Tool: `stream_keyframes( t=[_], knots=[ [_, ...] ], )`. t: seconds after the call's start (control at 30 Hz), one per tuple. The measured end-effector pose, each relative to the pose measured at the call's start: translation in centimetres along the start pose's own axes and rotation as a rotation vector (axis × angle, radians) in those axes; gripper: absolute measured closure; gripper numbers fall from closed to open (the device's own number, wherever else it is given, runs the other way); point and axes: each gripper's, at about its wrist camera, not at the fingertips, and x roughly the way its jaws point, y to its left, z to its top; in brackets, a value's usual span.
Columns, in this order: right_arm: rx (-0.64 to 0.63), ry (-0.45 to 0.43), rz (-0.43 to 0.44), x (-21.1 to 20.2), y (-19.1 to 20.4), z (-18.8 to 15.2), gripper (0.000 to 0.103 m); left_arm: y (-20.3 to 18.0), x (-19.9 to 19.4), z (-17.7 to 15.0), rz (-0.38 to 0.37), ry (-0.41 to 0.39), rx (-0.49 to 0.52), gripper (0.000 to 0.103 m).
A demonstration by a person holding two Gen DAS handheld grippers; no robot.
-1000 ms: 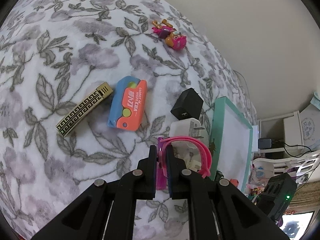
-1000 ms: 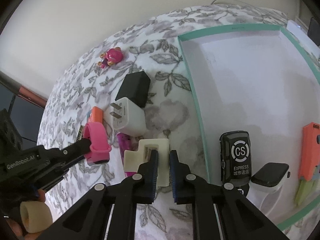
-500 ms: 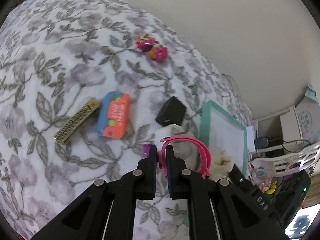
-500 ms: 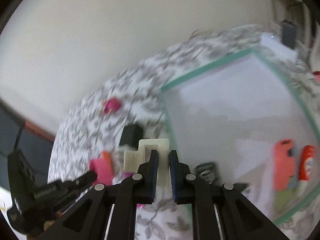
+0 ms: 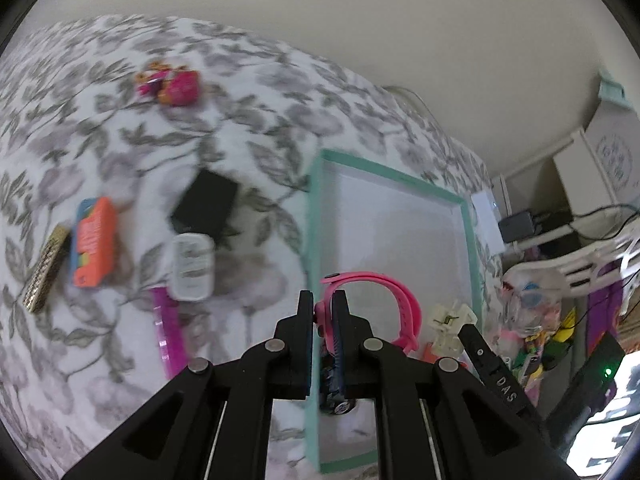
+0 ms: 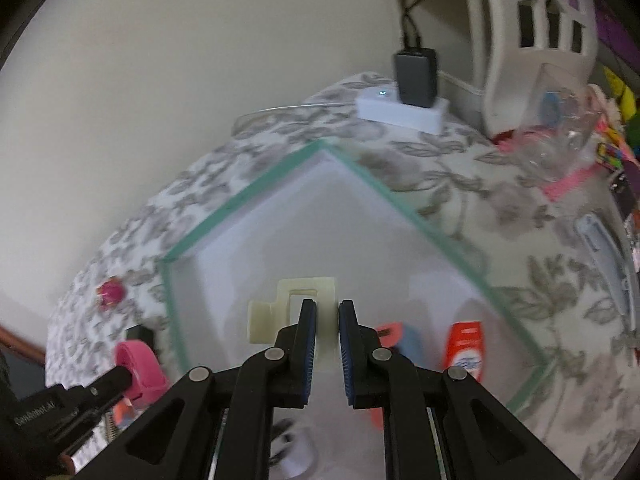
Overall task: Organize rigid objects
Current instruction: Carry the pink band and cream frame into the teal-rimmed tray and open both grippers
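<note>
Over the floral bedspread (image 5: 120, 160), both tools tilt steeply downward, clamped.

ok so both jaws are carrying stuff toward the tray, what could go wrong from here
1. The pink watch is pinched by a thin part of its band in the left gripper; it could swing or slip out.
2. The two grippers are close together, so the cream clip and the watch may collide over the tray.
3. A drop could land on the orange items already inside.

A dark adapter (image 6: 416, 77) stands plugged into a white power strip (image 6: 400, 111) near the wall.
</note>
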Motion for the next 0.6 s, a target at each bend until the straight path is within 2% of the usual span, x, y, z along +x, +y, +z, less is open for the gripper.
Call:
stream_keyframes(
  t=[0.27, 0.53, 0.6],
  knots=[
    [-0.022, 0.01, -0.03, 0.8, -0.7, -0.2, 0.09, -3.4, 3.6, -0.4, 0.037, 0.016, 0.069, 0.093],
    [-0.04, 0.027, -0.028, 1.2, -0.6, -0.3, 0.088, -3.1, 5.3, -1.1, 0.061, 0.037, 0.068, 0.093],
    [-0.058, 0.025, -0.027, 1.1, -0.3, -0.4, 0.088, -2.9, 5.3, -1.1, 0.054, 0.036, 0.065, 0.088]
  ],
)
